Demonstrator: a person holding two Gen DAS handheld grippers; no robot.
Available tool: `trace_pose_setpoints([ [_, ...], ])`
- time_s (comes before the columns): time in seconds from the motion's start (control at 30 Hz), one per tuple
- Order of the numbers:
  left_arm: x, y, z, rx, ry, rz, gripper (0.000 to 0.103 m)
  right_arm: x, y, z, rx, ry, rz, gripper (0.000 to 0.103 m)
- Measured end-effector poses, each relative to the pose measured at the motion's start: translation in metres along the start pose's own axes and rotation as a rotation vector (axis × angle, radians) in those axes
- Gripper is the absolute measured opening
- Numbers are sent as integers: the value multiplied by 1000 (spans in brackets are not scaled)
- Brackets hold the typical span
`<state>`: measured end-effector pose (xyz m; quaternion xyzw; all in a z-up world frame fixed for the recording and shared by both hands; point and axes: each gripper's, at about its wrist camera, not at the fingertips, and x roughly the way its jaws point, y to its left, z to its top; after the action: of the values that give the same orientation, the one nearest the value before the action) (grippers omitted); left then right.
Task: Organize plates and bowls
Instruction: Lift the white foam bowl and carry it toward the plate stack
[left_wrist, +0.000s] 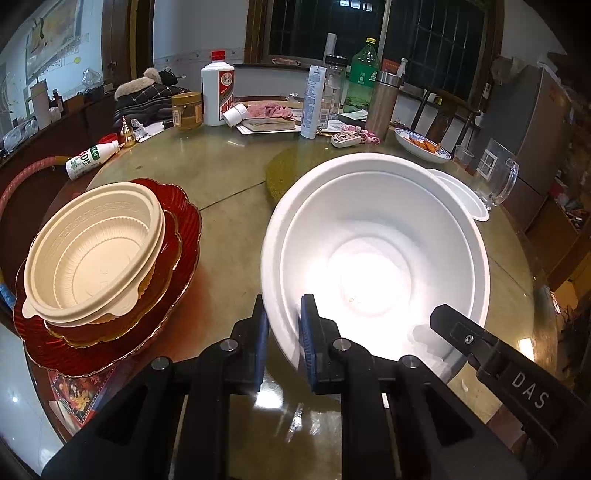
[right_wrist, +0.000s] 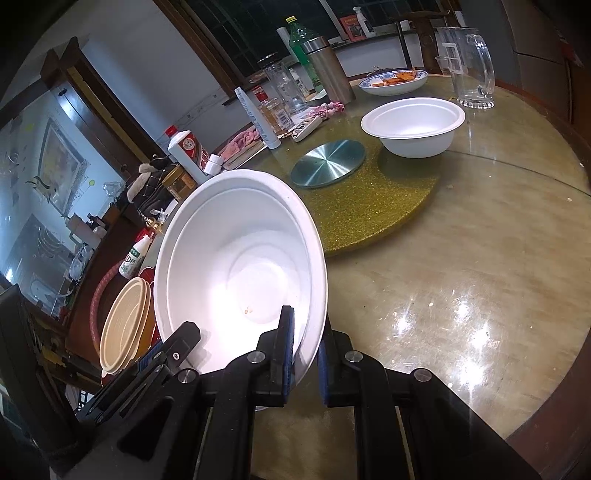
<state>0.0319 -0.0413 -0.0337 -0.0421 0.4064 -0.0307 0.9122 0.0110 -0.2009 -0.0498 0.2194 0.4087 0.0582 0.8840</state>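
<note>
A stack of two nested white bowls is held tilted above the table by both grippers. My left gripper is shut on its near-left rim; my right gripper is shut on its right rim. The right gripper's finger shows in the left wrist view. A cream bowl sits on stacked red plates at the left, also seen in the right wrist view. Another white bowl stands on the table farther back, partly hidden in the left wrist view.
A gold turntable with a metal disc lies mid-table. Bottles, a jar, a thermos, a food dish and a glass mug crowd the far side. A milk bottle lies at the left.
</note>
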Motion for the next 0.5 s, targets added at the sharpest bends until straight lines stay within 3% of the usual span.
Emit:
trace_pose_setpoints([
  [0.5,-14,6,-2,-1,-12,-20,15,-11,6,-3,-20,-13,10,11],
])
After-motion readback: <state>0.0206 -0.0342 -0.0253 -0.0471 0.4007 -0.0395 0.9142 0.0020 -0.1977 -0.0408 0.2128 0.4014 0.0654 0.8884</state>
